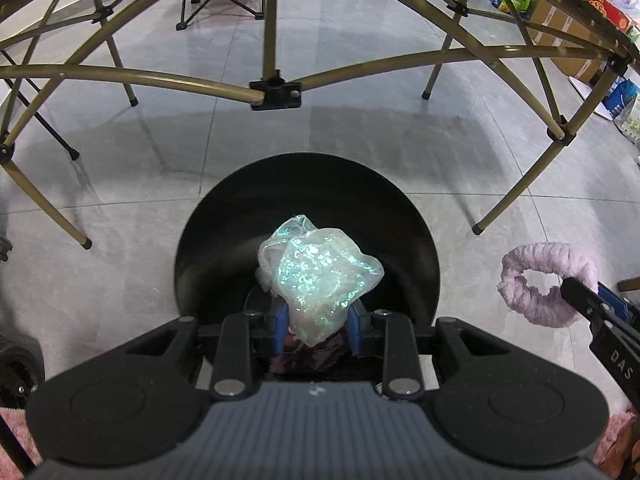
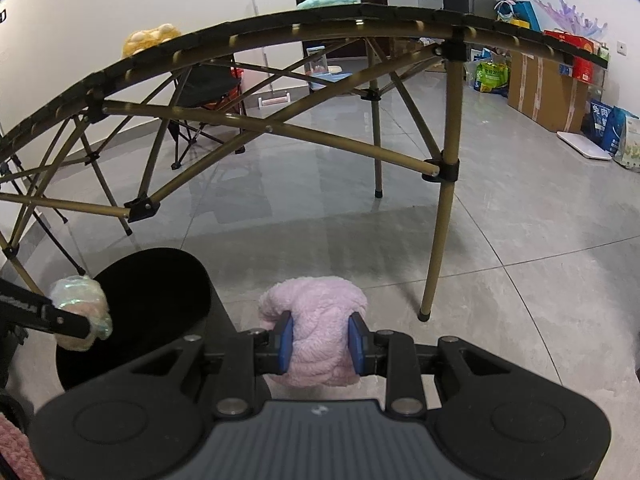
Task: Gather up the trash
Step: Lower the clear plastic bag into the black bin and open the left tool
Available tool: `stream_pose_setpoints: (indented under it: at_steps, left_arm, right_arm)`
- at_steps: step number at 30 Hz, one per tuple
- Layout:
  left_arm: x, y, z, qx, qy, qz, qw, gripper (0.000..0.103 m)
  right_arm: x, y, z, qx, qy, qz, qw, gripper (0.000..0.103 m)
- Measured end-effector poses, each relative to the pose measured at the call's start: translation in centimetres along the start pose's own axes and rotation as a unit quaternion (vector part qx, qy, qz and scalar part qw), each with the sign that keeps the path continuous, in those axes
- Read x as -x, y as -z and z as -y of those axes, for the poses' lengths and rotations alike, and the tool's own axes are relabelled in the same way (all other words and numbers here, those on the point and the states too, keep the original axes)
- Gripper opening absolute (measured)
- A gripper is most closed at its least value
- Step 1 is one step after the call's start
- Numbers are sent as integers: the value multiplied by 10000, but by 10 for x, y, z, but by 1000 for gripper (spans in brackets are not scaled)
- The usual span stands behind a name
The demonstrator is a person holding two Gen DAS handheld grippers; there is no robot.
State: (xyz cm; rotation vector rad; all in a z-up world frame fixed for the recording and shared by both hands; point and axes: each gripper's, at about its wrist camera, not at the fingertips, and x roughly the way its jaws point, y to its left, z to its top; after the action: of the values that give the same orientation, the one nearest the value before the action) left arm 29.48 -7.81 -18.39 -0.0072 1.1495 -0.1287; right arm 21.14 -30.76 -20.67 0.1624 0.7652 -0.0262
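My left gripper (image 1: 318, 330) is shut on a crumpled iridescent plastic wrapper (image 1: 320, 276) and holds it over the open mouth of a round black trash bin (image 1: 224, 216) on the floor. The wrapper (image 2: 80, 312) and bin (image 2: 160, 280) also show at the lower left of the right wrist view. My right gripper (image 2: 322, 344) is shut on a fluffy pink knitted ring (image 2: 316, 320), held above the floor just right of the bin. The ring (image 1: 540, 280) also shows at the right edge of the left wrist view.
A folding table with gold metal legs (image 2: 440, 216) and crossbars (image 1: 276, 92) stands over and behind the bin. A folding chair (image 2: 204, 92) stands at the back. Cardboard boxes (image 2: 548, 88) and bags (image 2: 616, 132) line the right wall. The floor is grey tile.
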Motion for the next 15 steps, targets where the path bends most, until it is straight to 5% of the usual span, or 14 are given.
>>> stream_pose_setpoints:
  at_steps: [15]
  left_arm:
    - [-40,-8,16,87,-305,-385,9988,29]
  right_arm:
    - [0,2,12,-136,-64,-22,9999,27]
